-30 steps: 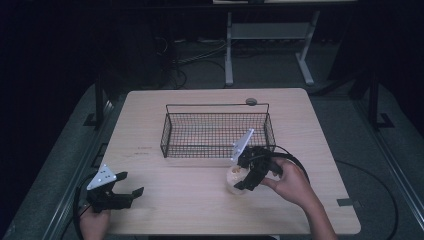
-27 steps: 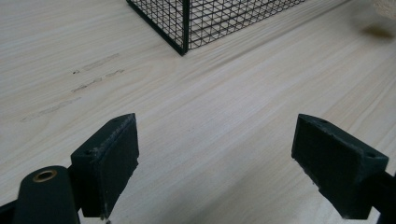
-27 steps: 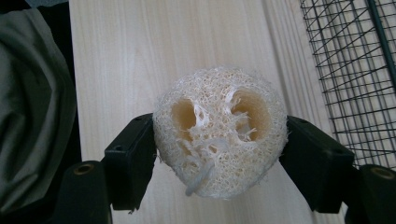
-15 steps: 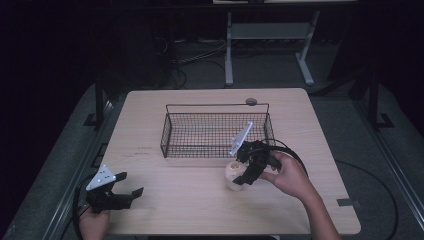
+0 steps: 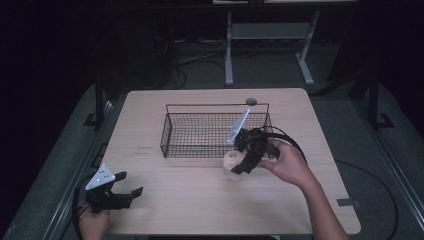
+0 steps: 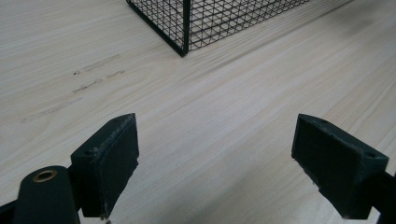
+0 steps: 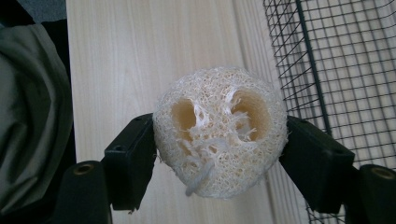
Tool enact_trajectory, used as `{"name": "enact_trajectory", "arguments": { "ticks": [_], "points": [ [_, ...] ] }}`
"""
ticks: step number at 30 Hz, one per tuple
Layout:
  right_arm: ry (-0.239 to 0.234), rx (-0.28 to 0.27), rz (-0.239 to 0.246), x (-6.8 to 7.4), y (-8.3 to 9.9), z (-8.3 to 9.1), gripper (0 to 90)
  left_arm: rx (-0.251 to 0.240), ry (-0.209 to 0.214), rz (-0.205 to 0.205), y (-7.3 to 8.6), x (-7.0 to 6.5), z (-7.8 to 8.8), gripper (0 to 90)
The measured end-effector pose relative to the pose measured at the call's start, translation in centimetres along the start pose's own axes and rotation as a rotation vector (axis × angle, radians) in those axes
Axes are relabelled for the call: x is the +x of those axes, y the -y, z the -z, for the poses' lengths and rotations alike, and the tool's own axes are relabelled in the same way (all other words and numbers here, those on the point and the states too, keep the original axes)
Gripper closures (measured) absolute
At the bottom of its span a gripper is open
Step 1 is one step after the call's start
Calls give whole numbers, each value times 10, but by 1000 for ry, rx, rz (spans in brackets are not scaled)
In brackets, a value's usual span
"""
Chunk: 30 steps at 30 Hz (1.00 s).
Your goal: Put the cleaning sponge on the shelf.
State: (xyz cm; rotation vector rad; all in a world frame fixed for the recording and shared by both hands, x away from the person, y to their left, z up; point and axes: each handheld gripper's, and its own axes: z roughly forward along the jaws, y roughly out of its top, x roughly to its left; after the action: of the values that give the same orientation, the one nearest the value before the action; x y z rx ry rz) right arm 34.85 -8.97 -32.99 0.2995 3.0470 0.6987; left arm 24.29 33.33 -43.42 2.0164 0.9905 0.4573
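Note:
A pale, fibrous loofah piece (image 7: 219, 130) with two holes in its end sits squeezed between the black jaws of my right gripper (image 7: 219, 154). In the high view that loofah (image 5: 231, 160) hangs just above the table, close to the near right corner of the black wire basket (image 5: 215, 131), with my right gripper (image 5: 239, 162) shut on it. My left gripper (image 5: 131, 184) rests low at the table's near left corner, jaws wide apart. In the left gripper view my left gripper (image 6: 215, 158) has only bare wood between its pads (image 6: 112, 158).
The basket's corner (image 6: 185, 28) stands ahead of the left gripper. A small round grey disc (image 5: 251, 101) lies behind the basket near the table's far edge. A cable (image 5: 285, 137) loops behind the right hand. Dark floor and a white frame surround the table.
My right gripper has lifted the loofah off the table and carried it a little toward the basket. The left gripper has stayed where it was.

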Motion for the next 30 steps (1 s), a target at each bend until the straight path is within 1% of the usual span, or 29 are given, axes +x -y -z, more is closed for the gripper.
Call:
{"name": "enact_trajectory", "arguments": {
  "ticks": [3, 4, 8, 9, 14, 17, 22, 23, 24, 25, 28, 30],
  "points": [
    [5, 2, 2, -2, -3, 2, 288, -1, 0, 6, 1, 1, 0, 137],
    [9, -4, 1, -5, -6, 5, 288, -3, 0, 7, 1, 1, 0, 137],
    [19, 7, 0, -8, -8, 7, 288, -3, -2, 7, 1, 2, 1, 137],
    [14, -2, -3, -11, -9, 8, 288, -1, -3, 8, 1, 2, 1, 137],
    [11, 2, -12, -15, -10, 9, 288, 1, 1, 2, 1, 1, 0, 137],
    [11, 2, -11, -16, -12, 10, 288, 0, 1, 2, 1, 1, 0, 137],
    [21, 2, 0, -19, -18, 16, 288, 1, 2, 5, 0, 1, 0, 137],
    [30, 2, 4, -21, -19, 18, 288, 0, 2, 6, 0, 0, 0, 137],
    [26, -4, -1, -24, -21, 20, 288, -2, 2, 5, 0, 0, 0, 137],
    [26, -4, -1, -24, -21, 20, 288, -2, 2, 5, 0, 0, 0, 137],
    [33, 6, -10, -29, -24, 21, 289, -2, 0, 8, 1, 1, 0, 137],
    [35, 3, -8, -32, -26, 22, 288, -3, 1, 8, 1, 1, 0, 137]
  ]
}}
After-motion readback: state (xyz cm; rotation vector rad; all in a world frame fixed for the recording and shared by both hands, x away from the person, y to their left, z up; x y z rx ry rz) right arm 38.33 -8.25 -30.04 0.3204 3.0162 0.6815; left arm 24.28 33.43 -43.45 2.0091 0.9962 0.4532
